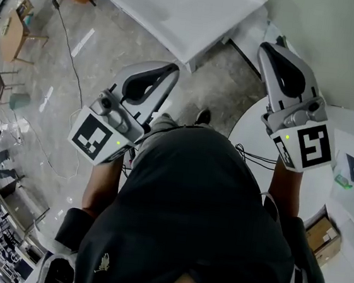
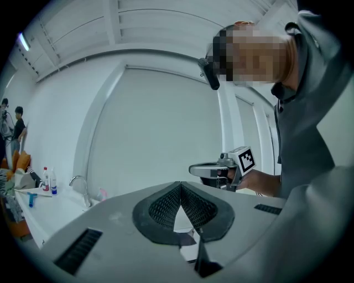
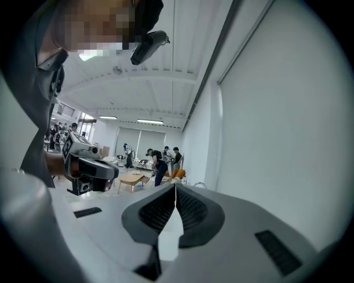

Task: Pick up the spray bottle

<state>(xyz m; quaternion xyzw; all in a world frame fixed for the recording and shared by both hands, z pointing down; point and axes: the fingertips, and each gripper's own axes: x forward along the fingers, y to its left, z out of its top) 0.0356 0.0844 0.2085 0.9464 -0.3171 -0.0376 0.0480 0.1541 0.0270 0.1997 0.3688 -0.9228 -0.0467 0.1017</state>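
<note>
At the counter's [image 2: 38, 213] far end, past the tap [image 2: 80, 185], stands what I take for the spray bottle [image 2: 45, 179], well apart from my left hand-held gripper [image 2: 180, 188] and right hand-held gripper [image 3: 175, 189], both closed on nothing, so I'd step closer and open one before reaching.

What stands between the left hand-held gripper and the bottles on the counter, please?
Left gripper view: a curved faucet and a small pink item, on the white counter.

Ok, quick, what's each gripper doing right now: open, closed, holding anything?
Left gripper: closed, jaw tips together, nothing between them.
Right gripper: closed, jaw tips together, nothing held.
</note>
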